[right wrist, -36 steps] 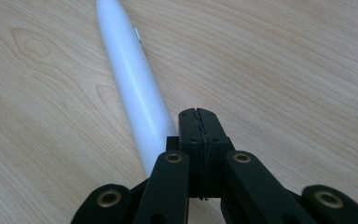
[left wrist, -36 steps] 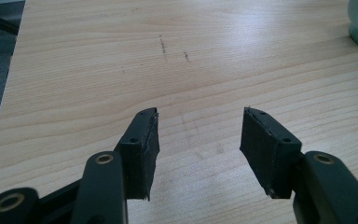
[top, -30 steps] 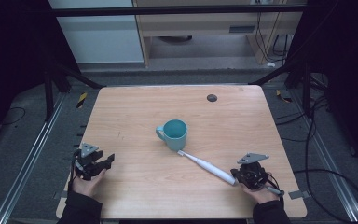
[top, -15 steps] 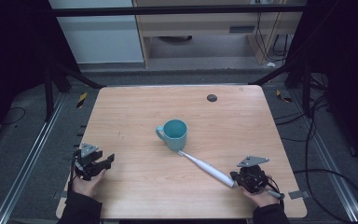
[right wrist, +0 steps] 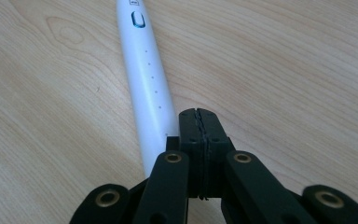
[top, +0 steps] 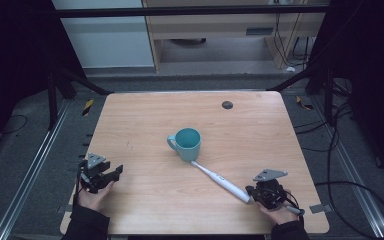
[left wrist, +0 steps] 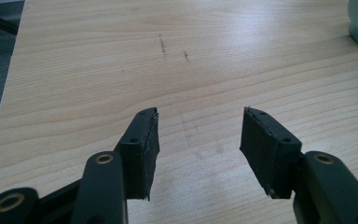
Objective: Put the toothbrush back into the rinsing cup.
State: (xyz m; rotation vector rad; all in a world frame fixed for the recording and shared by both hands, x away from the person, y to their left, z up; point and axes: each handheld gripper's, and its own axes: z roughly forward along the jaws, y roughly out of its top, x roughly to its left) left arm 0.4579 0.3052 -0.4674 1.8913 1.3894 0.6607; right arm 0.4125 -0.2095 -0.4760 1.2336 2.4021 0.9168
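White electric toothbrush (top: 219,179) lying flat toward near right corner of table (top: 130,115), head touching teal mug (top: 185,143) at table's middle. Right gripper (top: 260,194) clenched on nothing, just beside toothbrush's handle end. Left gripper (top: 111,173) near left edge, jaws spread, nothing between; dark round spot (top: 227,104) by far edge.

Bench (top: 130,120): a light wood-grain top with rounded corners, on which we see three things. A teal mug (top: 187,143) stands upright near the middle, ahead of both tongs and between them, its handle toward the left tongs (top: 111,175). A white electric toothbrush (top: 219,180) lies flat, its head just beside the mug's base and its handle end right beside the closed right tongs (top: 252,192), which rest alongside it. We also note a small dark round disc (top: 227,104) far ahead, near the bench's far edge.
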